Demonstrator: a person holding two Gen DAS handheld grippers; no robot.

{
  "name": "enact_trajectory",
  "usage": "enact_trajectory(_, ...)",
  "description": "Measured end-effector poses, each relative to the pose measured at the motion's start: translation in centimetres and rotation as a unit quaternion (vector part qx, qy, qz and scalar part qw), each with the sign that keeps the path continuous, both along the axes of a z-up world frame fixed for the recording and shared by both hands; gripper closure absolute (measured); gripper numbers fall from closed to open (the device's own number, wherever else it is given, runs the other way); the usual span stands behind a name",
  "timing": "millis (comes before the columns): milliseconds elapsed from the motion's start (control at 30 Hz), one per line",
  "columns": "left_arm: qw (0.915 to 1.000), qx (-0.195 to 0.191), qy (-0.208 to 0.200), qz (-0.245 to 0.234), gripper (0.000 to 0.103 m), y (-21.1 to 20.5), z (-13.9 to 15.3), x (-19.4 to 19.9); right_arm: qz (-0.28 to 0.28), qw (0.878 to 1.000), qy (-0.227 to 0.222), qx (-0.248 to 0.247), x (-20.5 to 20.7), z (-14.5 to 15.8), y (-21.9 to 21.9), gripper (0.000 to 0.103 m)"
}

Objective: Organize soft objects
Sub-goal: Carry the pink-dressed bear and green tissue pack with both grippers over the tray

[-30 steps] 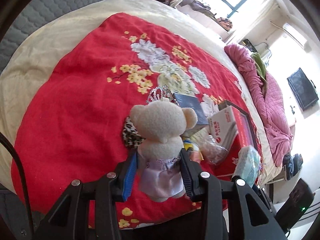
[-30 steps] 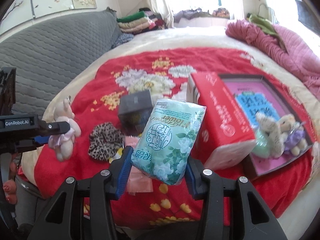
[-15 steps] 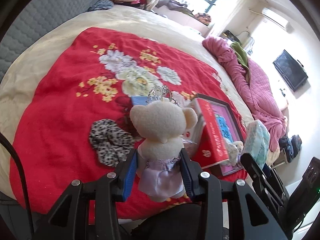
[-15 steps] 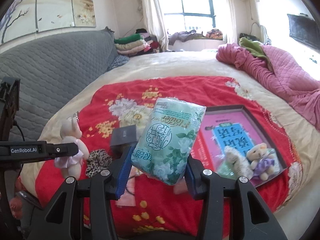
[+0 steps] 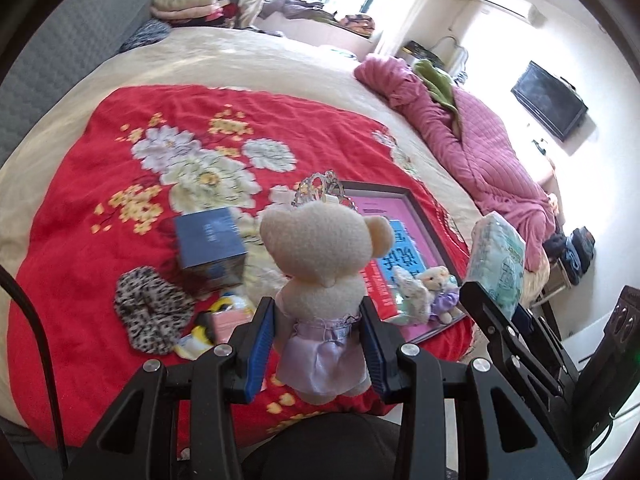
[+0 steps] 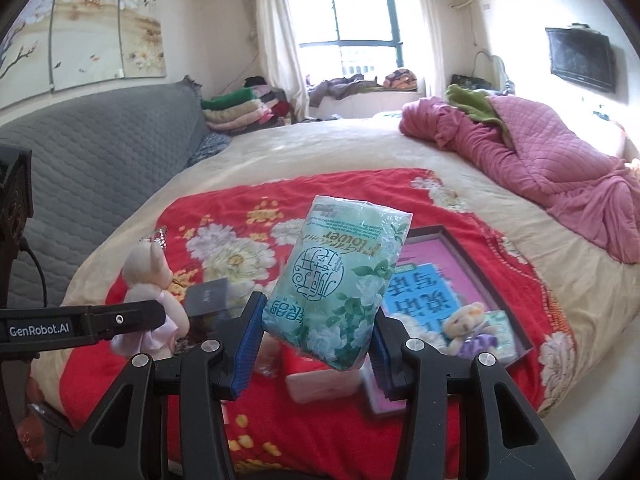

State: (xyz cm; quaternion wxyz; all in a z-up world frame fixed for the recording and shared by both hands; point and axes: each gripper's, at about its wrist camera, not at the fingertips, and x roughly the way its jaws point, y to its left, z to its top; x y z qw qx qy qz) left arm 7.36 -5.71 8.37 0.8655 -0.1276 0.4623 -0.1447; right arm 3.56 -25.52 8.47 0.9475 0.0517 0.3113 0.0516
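The left gripper (image 5: 318,344) clamped a cream plush bear in a lilac dress (image 5: 326,264); the right gripper (image 6: 316,344) clamped a green plastic tissue pack (image 6: 340,280) above the bed (image 6: 320,152)

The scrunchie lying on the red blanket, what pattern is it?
Leopard print, black spots on pale fabric: scrunchie, clearest in the left wrist view.

Pink quilt (image 6: 560,168) bunched on bed, wall television (image 6: 580,58), grey headboard (image 6: 100,148)
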Motion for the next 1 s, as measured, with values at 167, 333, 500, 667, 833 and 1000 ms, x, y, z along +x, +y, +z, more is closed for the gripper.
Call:
enact_trajectory(167, 0.9996, 0.008, -0.008, -0.028, 0.062, -3.0, 0.6, 0.9, -0.032, 0.999, -0.002, -0.001, 0.2, 0.2, -3.0, 0.055)
enact_trajectory(333, 0.9984, 0.011, -0.016, -0.054, 0.062, -6.3, 1.1, 2.2, -0.072, 0.997, -0.004, 0.009, 0.3, 0.4, -6.7, 0.055)
enact_trajectory(500, 0.9963, 0.012, -0.013, -0.084, 0.062, -9.8, 0.8, 3.4, -0.112, 0.994, -0.002, 0.016, 0.2, 0.2, -10.7, 0.055)
enact_trajectory(667, 0.993, 0.017, 0.001, -0.117, 0.062, -13.6, -0.7, 4.5, -0.148, 0.989, 0.008, 0.023, 0.0, -0.7, -14.3, 0.055)
enact_trajectory(833, 0.9889, 0.014, 0.03, -0.145, 0.062, -17.0, -2.9, 5.8, -0.161, 0.986, 0.024, 0.024, 0.3, -1.9, -16.1, 0.055)
enact_trajectory(1000, 0.9846, 0.023, 0.047, -0.167, 0.062, -19.9, -4.6, 6.9, -0.169, 0.985, 0.034, 0.015, 0.8, -2.9, -17.4, 0.055)
